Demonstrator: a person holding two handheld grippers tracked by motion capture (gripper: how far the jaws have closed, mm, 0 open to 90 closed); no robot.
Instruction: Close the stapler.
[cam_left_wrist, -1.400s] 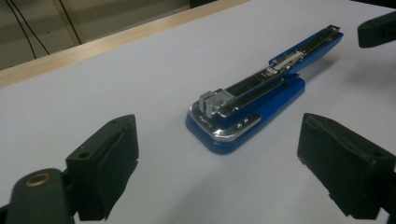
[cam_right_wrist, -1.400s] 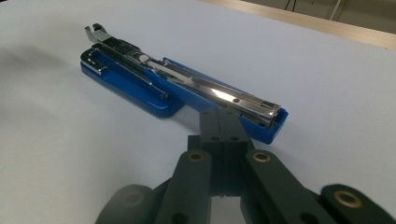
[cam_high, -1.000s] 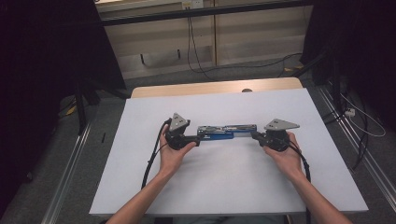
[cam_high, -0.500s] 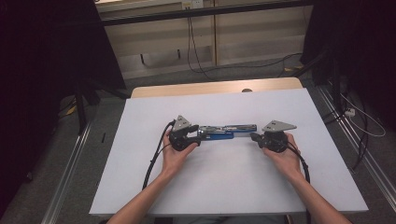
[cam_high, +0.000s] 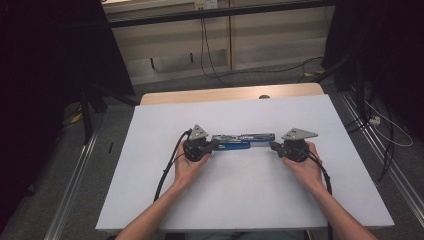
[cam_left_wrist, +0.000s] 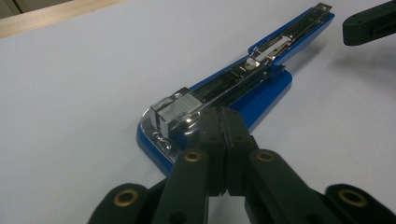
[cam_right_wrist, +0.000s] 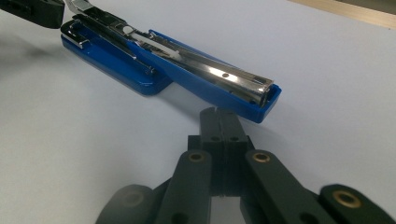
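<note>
I've got the blue plastic-and-chrome stapler (cam_high: 239, 141) lying swung open flat mid-desk (cam_high: 240, 200) on the white desk, left tongs (cam_left_wrist: 223, 122) pinched together empty against its base end and right tongs (cam_right_wrist: 221, 122) likewise closed just off its far tip, bracketing it so it can't slide.

A white-topped desk (cam_high: 350, 200) with a pale wooden far edge stands on grey carpet floor (cam_high: 165, 87); black cables (cam_high: 210, 55) trail before beige wall panels (cam_high: 280, 40).

White table (cam_high: 240, 200) (wooden edge behind), floor cables (cam_high: 210, 55).
</note>
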